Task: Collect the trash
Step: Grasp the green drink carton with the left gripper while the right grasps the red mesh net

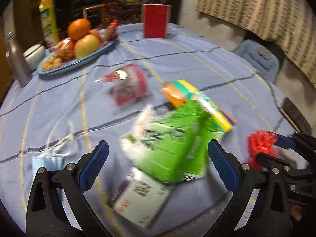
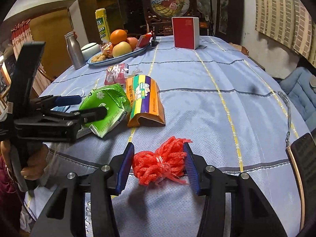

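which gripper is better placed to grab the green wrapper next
Left. The left gripper is open with the green wrapper between its fingers, while the right gripper is closed on the red foam net.

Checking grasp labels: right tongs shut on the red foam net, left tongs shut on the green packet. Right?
Not quite. The left tongs are open around the green packet, as the left wrist view shows. The right tongs do clamp the red foam net.
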A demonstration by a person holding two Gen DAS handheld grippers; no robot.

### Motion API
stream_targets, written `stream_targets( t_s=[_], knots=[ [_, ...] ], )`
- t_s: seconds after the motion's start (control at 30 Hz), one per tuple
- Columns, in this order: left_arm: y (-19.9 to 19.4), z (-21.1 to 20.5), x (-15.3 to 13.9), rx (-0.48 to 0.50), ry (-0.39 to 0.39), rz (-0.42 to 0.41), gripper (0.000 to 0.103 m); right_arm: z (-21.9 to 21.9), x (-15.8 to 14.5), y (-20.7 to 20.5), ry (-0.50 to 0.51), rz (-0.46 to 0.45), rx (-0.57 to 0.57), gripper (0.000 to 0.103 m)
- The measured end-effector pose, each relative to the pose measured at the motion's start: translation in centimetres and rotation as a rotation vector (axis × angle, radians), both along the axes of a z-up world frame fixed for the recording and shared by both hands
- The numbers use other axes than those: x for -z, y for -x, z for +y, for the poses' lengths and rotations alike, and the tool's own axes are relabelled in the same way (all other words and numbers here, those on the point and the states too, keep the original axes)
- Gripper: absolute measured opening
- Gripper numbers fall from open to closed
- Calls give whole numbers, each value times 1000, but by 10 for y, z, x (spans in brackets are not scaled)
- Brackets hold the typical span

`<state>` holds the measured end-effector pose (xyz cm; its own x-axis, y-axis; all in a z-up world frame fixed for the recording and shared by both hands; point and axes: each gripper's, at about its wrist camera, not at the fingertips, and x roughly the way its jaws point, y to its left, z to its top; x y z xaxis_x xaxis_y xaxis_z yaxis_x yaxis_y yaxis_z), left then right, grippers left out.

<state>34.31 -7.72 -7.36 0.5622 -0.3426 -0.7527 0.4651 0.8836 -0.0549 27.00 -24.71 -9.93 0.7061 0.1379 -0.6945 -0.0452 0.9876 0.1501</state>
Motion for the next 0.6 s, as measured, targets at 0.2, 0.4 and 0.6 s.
stream_targets(
  t_s=[0.2,0.4,0.6],
  knots=[
    [-22,34,-2,-227,0,-7,97,-3,2,-2,-19,13,-1,51],
    [-32,59,0,-256,153,110,97,-3,3,-2,-21,17,-3,52],
    [-34,26,10,-137,58,96,97,0,3,-3,-7,23,-7,52]
  ],
)
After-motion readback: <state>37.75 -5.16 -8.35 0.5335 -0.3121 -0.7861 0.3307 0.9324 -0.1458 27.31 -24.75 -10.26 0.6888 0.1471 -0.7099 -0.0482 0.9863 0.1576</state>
